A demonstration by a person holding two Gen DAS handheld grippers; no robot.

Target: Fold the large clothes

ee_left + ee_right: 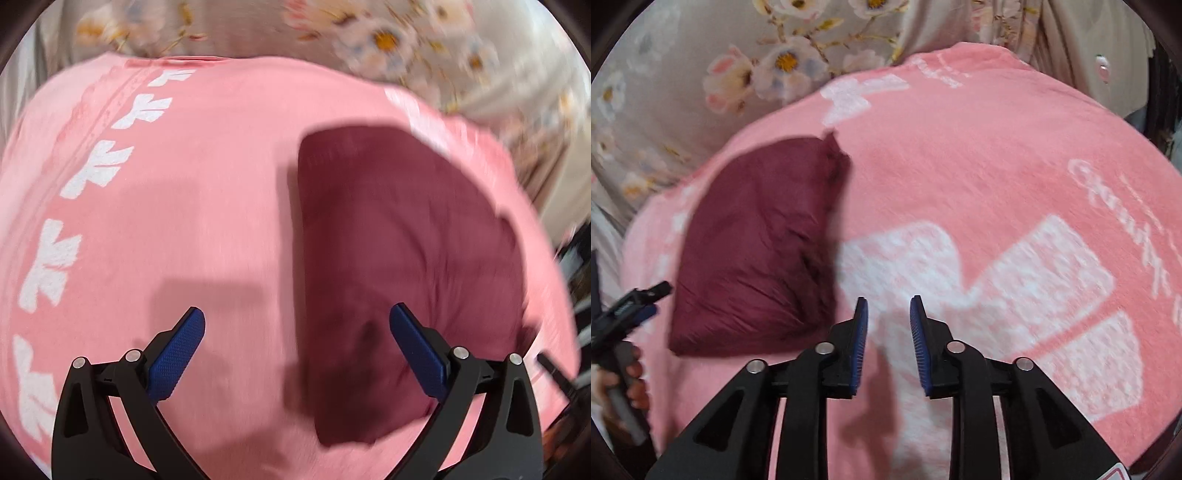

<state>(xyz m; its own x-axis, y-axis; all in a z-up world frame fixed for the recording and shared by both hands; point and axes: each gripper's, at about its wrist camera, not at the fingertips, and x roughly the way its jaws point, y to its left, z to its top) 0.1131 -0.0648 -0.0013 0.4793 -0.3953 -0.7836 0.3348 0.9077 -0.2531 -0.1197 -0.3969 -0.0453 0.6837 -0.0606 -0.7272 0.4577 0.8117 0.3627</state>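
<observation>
A folded maroon garment (399,258) lies as a compact bundle on a pink blanket (207,206) with white print. My left gripper (295,325) hovers above the bundle's near left edge, wide open and empty. In the right wrist view the maroon garment (757,251) lies to the left on the pink blanket (979,177). My right gripper (888,314) hangs over the blanket beside the bundle's right edge, jaws a little apart with nothing between them. The left gripper (646,295) shows at the far left, held by a hand.
The blanket lies on a grey floral bedsheet (701,74), also seen in the left wrist view (388,33). Dark furniture or clutter (576,258) shows past the bed's right edge.
</observation>
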